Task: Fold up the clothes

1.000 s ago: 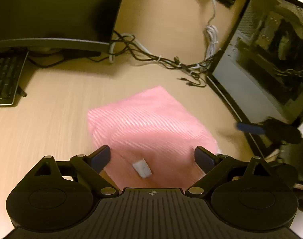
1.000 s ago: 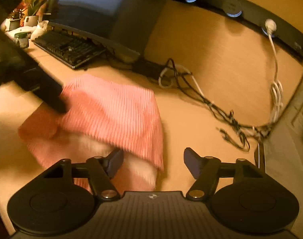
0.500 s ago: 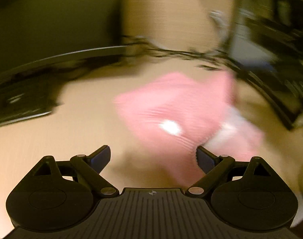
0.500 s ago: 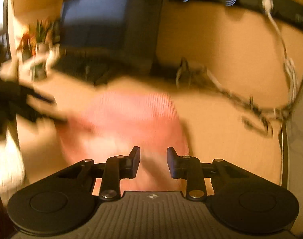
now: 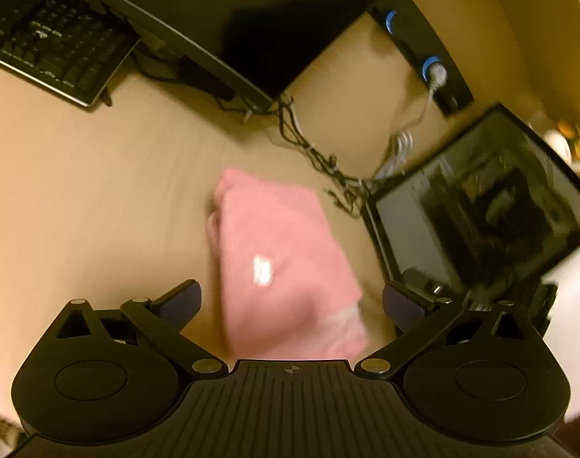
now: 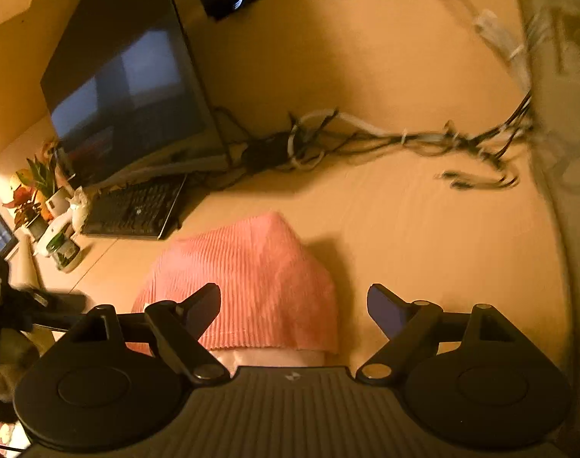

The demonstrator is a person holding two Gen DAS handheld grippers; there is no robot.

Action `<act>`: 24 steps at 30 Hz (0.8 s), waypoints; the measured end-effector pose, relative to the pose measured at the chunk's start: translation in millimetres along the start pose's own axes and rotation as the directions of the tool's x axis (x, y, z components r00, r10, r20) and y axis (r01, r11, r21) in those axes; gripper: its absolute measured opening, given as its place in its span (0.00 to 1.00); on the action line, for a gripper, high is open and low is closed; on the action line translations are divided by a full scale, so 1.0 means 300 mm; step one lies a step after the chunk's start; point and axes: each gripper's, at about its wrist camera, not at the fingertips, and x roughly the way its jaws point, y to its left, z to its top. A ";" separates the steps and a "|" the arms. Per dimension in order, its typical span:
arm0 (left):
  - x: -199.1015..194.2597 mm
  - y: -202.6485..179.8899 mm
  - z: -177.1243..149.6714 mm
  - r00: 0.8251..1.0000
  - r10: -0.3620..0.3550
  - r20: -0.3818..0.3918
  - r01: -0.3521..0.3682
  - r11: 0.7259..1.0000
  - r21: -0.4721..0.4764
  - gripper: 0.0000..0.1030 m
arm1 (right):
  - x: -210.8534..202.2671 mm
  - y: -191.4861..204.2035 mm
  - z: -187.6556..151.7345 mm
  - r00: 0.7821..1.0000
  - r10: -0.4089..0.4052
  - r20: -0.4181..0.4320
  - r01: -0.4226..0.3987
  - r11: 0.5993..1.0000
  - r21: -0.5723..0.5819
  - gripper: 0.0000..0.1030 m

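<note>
Your pink ribbed knit garment (image 6: pixel 251 282) lies folded into a compact bundle on the pale wooden worktop (image 5: pixel 79 191), its long axis running away from your left claw (image 5: pixel 291 301), while both it and your right claw (image 6: pixel 293 305) hover just above the bundle, spread wide and gripping nothing.

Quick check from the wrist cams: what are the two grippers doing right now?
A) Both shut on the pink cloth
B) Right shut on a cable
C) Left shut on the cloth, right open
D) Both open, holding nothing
D: the left gripper and the right gripper both have their jaws spread wide, and the pink cloth lies free on the desk.
</note>
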 end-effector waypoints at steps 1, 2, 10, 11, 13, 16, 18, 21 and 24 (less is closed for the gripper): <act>0.041 -0.003 0.006 1.000 0.014 -0.025 -0.014 1.000 0.000 1.00 | 0.025 0.001 -0.011 1.000 0.000 -0.021 0.000 1.000 0.004 0.82; 0.087 -0.016 0.000 0.997 0.047 -0.057 -0.046 0.999 0.029 1.00 | 0.050 0.002 -0.022 0.999 0.000 -0.042 0.000 1.000 0.008 0.82; 0.264 -0.075 -0.098 0.971 0.091 -0.221 -0.044 0.976 0.212 1.00 | 0.203 0.117 -0.050 0.990 0.059 -0.129 -0.058 0.998 0.013 0.70; 0.259 -0.067 -0.096 0.971 0.091 -0.220 -0.041 0.974 0.224 1.00 | 0.227 0.141 -0.046 0.988 0.073 -0.135 -0.072 0.997 0.013 0.70; 0.231 -0.018 -0.062 0.974 0.104 -0.202 -0.063 0.977 0.202 1.00 | 0.274 0.188 -0.037 0.984 0.101 -0.146 -0.100 0.995 0.015 0.70; 0.172 0.069 -0.003 0.978 0.130 -0.162 -0.105 0.983 0.154 1.00 | 0.360 0.280 -0.024 0.976 0.146 -0.164 -0.148 0.989 0.000 0.70; 0.111 0.135 0.044 0.980 0.158 -0.117 -0.144 0.983 0.117 1.00 | 0.433 0.357 -0.007 0.970 0.171 -0.174 -0.178 0.984 -0.024 0.71; 0.030 0.223 0.104 0.972 0.226 -0.055 -0.222 0.972 0.076 1.00 | 0.535 0.455 0.023 0.961 0.202 -0.189 -0.216 0.975 -0.056 0.71; -0.041 0.282 0.148 0.960 0.279 -0.004 -0.278 0.959 0.046 1.00 | 0.604 0.522 0.048 0.959 0.203 -0.196 -0.224 0.970 -0.094 0.71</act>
